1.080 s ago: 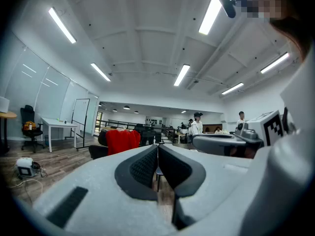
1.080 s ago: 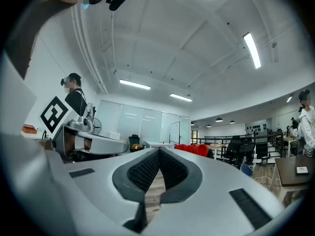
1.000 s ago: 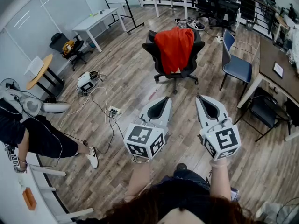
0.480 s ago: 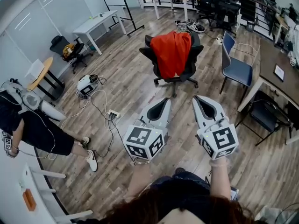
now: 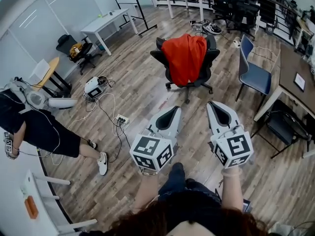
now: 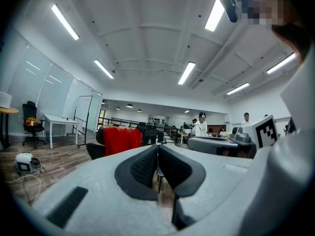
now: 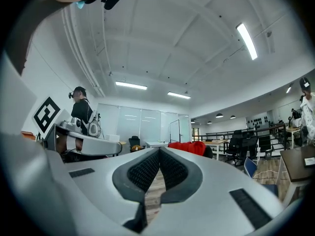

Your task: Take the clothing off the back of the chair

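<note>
A red garment [image 5: 185,58] hangs over the back of a black swivel chair [image 5: 209,63] on the wood floor, some way ahead of me. It also shows as the red garment [image 6: 121,139] in the left gripper view and, small, the red garment [image 7: 189,148] in the right gripper view. My left gripper [image 5: 175,109] and right gripper [image 5: 210,103] are held side by side, pointing level toward the chair and well short of it. Both are shut with nothing between the jaws.
A blue chair [image 5: 255,73] and a dark desk [image 5: 290,75] stand to the right of the swivel chair. A power strip [image 5: 120,119] with cables lies on the floor at left, near a person [image 5: 34,127]. White and wooden tables [image 5: 108,21] stand farther back.
Both grippers and my view have advanced a little toward the chair, and my foot now shows below them. The person at left has shifted position. Jaws stay shut.
</note>
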The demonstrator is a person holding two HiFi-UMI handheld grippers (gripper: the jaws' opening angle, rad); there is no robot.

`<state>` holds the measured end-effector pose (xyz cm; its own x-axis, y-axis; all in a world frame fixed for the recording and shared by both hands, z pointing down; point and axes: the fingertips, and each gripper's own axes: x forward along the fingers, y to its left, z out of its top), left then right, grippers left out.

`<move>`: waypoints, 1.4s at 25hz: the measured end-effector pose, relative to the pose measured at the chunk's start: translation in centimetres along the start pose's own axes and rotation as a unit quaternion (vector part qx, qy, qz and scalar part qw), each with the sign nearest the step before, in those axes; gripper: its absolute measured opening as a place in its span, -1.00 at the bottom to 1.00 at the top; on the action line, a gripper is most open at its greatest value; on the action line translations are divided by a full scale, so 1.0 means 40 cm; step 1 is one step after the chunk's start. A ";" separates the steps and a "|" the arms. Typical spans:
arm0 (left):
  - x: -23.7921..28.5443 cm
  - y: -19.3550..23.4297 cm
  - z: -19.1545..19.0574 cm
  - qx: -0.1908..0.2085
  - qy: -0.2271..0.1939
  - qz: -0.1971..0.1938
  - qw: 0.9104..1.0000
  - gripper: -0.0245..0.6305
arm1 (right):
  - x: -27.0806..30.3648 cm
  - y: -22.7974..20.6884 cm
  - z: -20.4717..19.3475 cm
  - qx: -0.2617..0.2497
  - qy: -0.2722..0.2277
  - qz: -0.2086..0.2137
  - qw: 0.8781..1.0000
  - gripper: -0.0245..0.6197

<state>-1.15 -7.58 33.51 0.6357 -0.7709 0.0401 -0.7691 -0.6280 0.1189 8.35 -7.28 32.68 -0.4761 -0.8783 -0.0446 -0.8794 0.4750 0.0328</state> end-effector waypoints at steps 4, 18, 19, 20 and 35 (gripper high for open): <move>0.030 0.018 -0.003 0.002 0.002 -0.001 1.000 -0.86 | 0.027 -0.021 -0.011 0.006 0.001 -0.002 1.000 -0.96; 0.150 0.171 0.021 0.000 -0.008 -0.007 1.000 -0.86 | 0.201 -0.081 -0.020 0.003 0.002 -0.016 1.000 -0.89; 0.158 0.181 0.022 0.000 -0.008 -0.008 1.000 -0.86 | 0.214 -0.085 -0.022 0.002 0.003 -0.017 1.000 -0.89; 0.165 0.191 0.022 0.000 -0.007 -0.009 1.000 -0.86 | 0.226 -0.087 -0.023 0.002 0.004 -0.017 1.000 -0.89; 0.266 0.341 0.032 -0.001 -0.005 -0.050 0.999 -0.85 | 0.385 -0.136 -0.041 0.004 0.009 -0.053 0.999 -0.75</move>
<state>-4.96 -24.47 34.30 0.7090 -0.7049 0.0187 -0.7013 -0.7020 0.1240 5.81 -23.49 33.48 -0.3793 -0.9248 -0.0293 -0.9252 0.3788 0.0214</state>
